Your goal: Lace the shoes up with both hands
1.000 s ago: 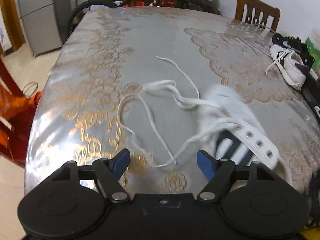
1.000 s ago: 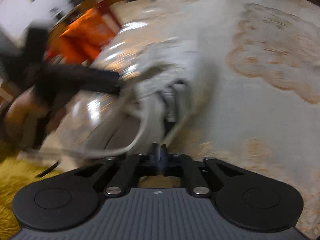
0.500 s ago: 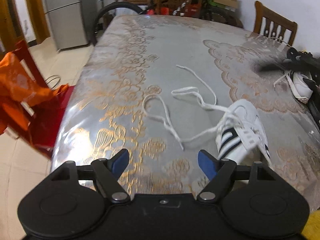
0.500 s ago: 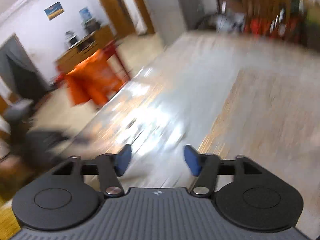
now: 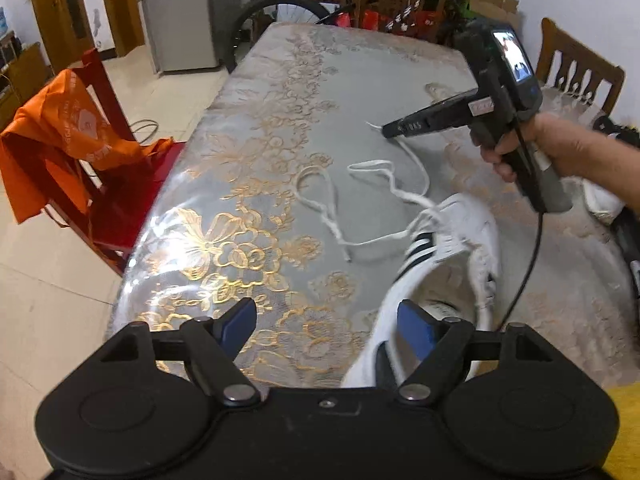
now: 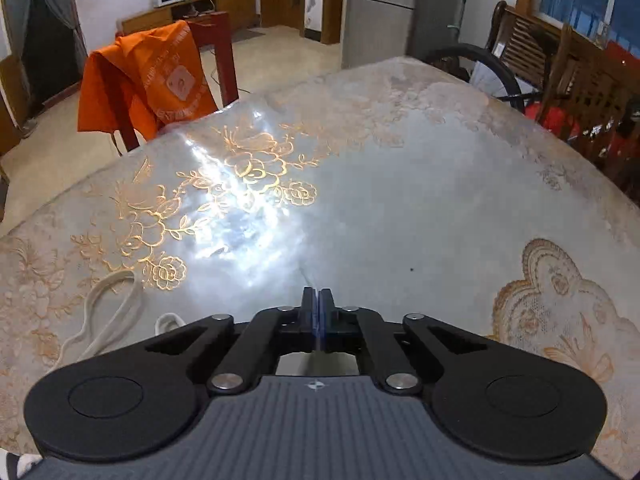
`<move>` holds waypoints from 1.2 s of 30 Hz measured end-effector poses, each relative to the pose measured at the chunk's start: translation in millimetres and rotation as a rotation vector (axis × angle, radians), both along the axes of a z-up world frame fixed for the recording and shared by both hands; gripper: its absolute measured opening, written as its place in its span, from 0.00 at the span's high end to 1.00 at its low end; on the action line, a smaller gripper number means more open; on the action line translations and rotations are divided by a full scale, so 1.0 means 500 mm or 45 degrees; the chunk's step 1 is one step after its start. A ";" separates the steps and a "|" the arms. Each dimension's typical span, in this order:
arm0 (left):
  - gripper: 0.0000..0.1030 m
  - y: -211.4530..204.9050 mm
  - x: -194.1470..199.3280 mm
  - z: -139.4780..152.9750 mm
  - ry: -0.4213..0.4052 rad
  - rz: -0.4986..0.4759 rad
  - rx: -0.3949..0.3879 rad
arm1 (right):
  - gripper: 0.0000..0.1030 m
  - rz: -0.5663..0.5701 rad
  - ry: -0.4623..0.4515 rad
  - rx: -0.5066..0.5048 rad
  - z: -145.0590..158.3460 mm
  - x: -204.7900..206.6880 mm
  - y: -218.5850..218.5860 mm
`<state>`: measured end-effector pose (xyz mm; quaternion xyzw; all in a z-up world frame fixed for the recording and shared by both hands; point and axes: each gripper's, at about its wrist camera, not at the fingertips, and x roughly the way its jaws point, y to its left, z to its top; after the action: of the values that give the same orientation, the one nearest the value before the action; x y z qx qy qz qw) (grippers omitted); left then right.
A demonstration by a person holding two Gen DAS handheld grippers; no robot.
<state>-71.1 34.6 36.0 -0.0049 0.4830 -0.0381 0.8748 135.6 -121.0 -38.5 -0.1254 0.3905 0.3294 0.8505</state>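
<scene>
A white shoe with black stripes (image 5: 472,248) lies on its side on the table (image 5: 280,120), its opening toward me. Its loose white lace (image 5: 320,200) sprawls in loops to the left and far side. My left gripper (image 5: 326,320) hovers above the near table edge, its jaws opening with nothing pressed between them; the shoe's heel lies under the right finger. My right gripper (image 5: 386,132), held by a hand (image 5: 560,148), points down at the lace's far end. The right wrist view shows that gripper (image 6: 318,300) shut, no lace visible between its pads, and lace loops (image 6: 116,304) at lower left.
More shoes (image 5: 600,200) lie at the table's right edge behind the hand. A red chair draped with orange cloth (image 5: 72,128) stands off the left side. A wooden chair (image 5: 576,68) is at the far right. A cable hangs from the right gripper over the shoe.
The right gripper let go of the lace by the shoe, opened, swung to the lace's far end and shut again. The left gripper drew back and up; the shoe now lies closer under it.
</scene>
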 end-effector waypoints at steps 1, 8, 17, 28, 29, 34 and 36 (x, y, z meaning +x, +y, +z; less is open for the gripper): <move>0.25 -0.006 0.001 -0.002 0.004 -0.009 0.013 | 1.00 -0.034 0.009 0.077 0.013 -0.002 -0.021; 0.25 -0.024 0.016 -0.043 0.127 -0.008 0.093 | 1.00 0.001 -0.138 0.613 0.216 -0.122 -0.199; 0.13 -0.038 0.040 -0.081 0.128 0.004 0.185 | 0.99 0.217 -0.012 0.146 0.077 -0.224 -0.167; 0.07 -0.040 0.153 -0.075 -0.068 -0.126 0.417 | 0.99 0.088 0.143 0.172 0.070 -0.304 -0.227; 0.07 -0.041 0.170 -0.073 -0.083 -0.134 0.427 | 0.99 0.077 0.157 0.188 0.065 -0.313 -0.225; 0.09 -0.076 0.217 -0.058 -0.175 -0.224 0.547 | 0.99 0.050 0.265 0.307 0.045 -0.363 -0.204; 0.09 -0.090 0.221 -0.051 -0.215 -0.261 0.607 | 0.99 0.047 0.249 0.302 0.043 -0.392 -0.189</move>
<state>39.4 -10.5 10.5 0.2533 0.4016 -0.0120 0.8800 -60.5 -215.7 -17.0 0.0014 0.4273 0.3995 0.8110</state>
